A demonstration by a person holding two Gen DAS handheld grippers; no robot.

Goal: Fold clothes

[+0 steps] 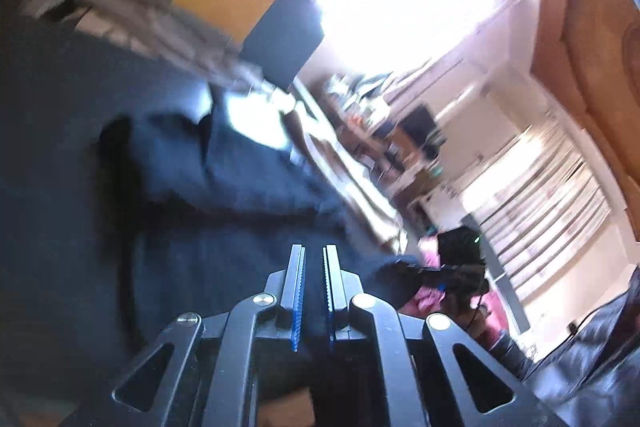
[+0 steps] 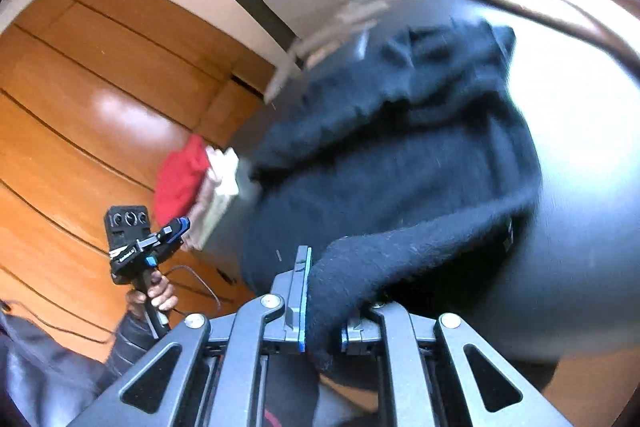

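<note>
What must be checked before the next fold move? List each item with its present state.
1. Right tool clamped on the dark sweater: ok.
2. Left tool gripping the sweater: not ok; jaws slightly apart, empty.
3. Sweater lying flat: not ok; bunched and lifted.
4. Red and beige pile apart from the sweater: cannot tell; blurred.
5. Cable clear of the left tool: cannot tell.
</note>
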